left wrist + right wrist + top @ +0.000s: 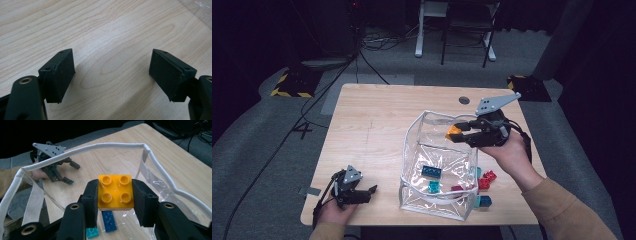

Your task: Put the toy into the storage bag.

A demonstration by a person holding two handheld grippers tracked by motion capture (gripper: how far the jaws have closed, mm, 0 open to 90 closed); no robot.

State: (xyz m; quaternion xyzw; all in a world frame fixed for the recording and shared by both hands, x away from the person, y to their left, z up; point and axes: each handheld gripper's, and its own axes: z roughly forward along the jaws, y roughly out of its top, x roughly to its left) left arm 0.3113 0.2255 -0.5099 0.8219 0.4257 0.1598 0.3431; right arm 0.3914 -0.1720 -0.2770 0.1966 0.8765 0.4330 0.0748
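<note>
Orange brick clamped by right gripper above clear bag, left gripper wide

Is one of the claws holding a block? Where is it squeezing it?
Yes. The right gripper pinches the orange block by two opposite sides, studs up, above the clear bag. The left gripper is open, holding nothing.

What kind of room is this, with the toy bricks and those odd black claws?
Probably a lab or recording studio, not a home: dark curtains ring the wooden table, cables trail over grey carpet, and hazard-striped weights sit on the floor.
</note>
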